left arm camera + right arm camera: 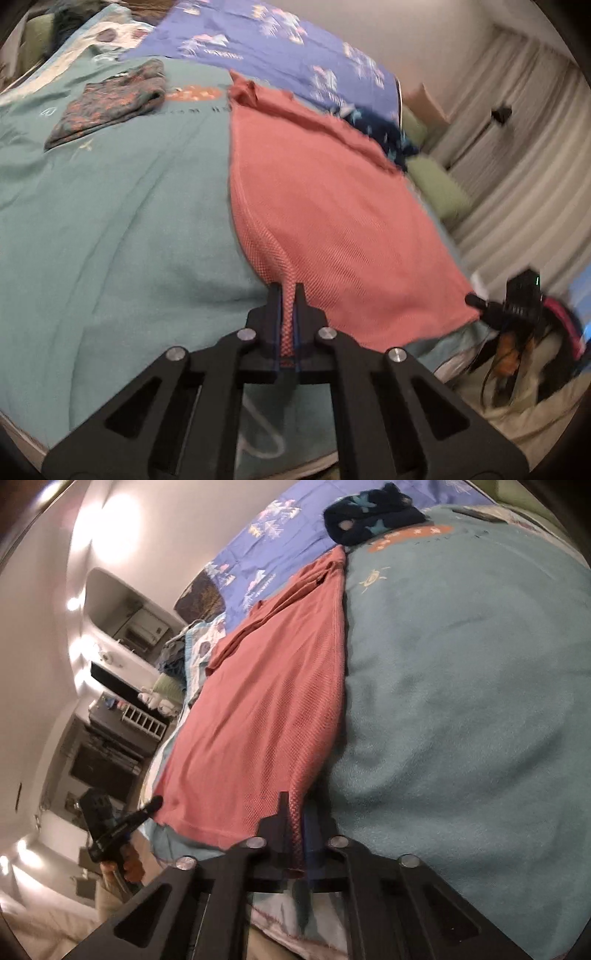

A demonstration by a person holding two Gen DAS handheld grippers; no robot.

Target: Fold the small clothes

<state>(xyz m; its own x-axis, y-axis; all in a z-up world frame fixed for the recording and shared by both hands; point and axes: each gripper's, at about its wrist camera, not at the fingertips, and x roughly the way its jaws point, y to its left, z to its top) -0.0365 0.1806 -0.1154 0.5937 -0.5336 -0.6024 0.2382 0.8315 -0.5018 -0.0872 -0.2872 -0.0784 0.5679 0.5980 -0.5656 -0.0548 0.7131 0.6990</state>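
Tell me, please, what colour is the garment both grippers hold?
Salmon pink garment, clearest in the left wrist view.

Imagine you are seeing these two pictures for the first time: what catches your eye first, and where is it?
The salmon-red mesh garment stands out first, spread flat across the teal blanket on the bed. Each tool grips a near corner of it: the left tool and the right tool are both shut on its hem. A folded patterned garment lies farther back on the blanket.

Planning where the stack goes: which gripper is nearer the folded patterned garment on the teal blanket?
Left. The left gripper pinches the pink cloth's corner on the patterned garment's side; the right gripper holds the opposite corner, farther across the cloth.
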